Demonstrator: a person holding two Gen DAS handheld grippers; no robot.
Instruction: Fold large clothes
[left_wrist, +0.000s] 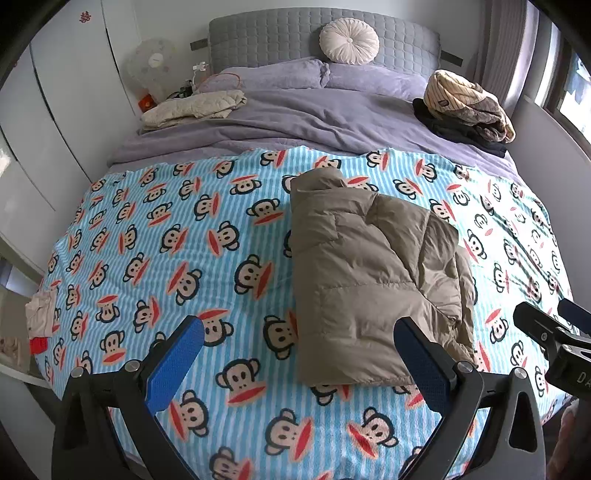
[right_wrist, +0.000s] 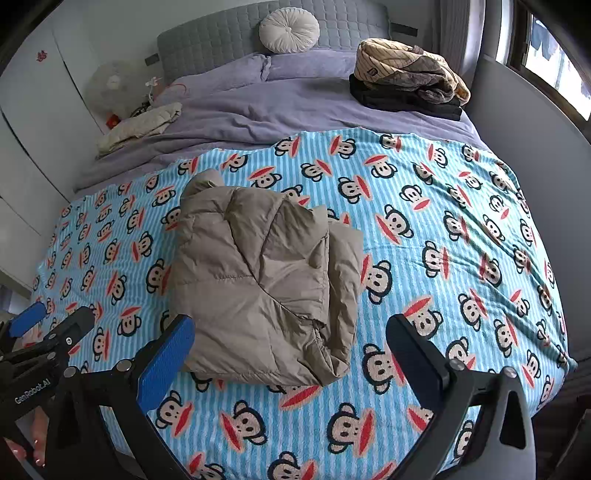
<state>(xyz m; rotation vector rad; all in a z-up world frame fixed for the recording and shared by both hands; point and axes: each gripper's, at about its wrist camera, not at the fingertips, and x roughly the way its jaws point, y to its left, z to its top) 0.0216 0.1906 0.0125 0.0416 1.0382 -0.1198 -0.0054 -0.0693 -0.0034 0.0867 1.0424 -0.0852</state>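
A tan puffer jacket lies folded into a thick bundle on the blue striped monkey-print blanket. My left gripper hovers above the blanket near the jacket's near edge, open, nothing between its blue pads. My right gripper hangs open over the jacket's near end, also holding nothing. The right gripper also shows at the right edge of the left wrist view, and the left gripper at the left edge of the right wrist view.
A purple duvet covers the far half of the bed. A cream folded garment lies at the far left, a pile of folded clothes at the far right. White wardrobe doors stand at left, a window at right.
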